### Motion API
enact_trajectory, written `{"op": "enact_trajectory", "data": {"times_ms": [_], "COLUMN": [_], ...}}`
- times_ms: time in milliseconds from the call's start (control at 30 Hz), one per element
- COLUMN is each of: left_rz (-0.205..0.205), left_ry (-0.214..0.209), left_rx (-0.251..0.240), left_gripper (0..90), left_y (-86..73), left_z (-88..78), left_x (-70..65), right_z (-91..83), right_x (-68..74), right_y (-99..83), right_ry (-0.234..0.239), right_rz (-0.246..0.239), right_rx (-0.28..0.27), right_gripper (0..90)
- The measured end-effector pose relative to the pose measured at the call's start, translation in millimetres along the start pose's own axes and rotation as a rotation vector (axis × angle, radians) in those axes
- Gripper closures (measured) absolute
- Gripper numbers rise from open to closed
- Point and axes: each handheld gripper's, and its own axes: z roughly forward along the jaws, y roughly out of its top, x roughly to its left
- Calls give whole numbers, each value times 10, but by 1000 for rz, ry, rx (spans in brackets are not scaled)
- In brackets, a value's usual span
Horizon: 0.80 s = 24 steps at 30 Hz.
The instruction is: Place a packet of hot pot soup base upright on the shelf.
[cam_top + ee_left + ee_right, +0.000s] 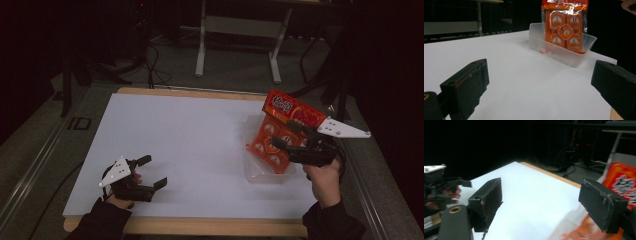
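An orange snack packet (286, 108) stands tilted in a clear plastic tray (260, 175) on the right side of the white board (190, 140). My right gripper (285, 135) hovers open right in front of the packet, with nothing between its jaws. In the right gripper view the right gripper (541, 202) has its jaws wide apart, and the packet (621, 182) lies behind the right one. My left gripper (154, 171) rests open at the board's near left corner. From the left gripper (539, 82), the packet (565, 27) and tray (574, 56) are seen far ahead.
The board lies on a wooden table whose edge (200, 226) runs along the front. A metal stand (237, 30) and cables (150, 65) are on the dark floor behind. The other hand and its gripper (439, 187) appear at the left of the right gripper view.
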Motion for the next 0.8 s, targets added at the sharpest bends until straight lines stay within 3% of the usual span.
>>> {"op": "enact_trajectory", "data": {"times_ms": [133,467,800], "left_rz": [-1,1,4], "left_ry": [0,0,-2], "left_rx": [-1,-4,-2], "left_gripper": [22,22,22], "left_y": [-3,-4,-8], "left_z": [-4,-10,-20], "left_x": [3,-5,1], "right_z": [120,360,554], "right_x": [138,379,551], "right_y": [-98,-351,-659], "right_ry": [44,96,177], "right_rz": [-12,-50,-38], "right_rx": [33,84,134], "right_gripper": [148,150,154]}}
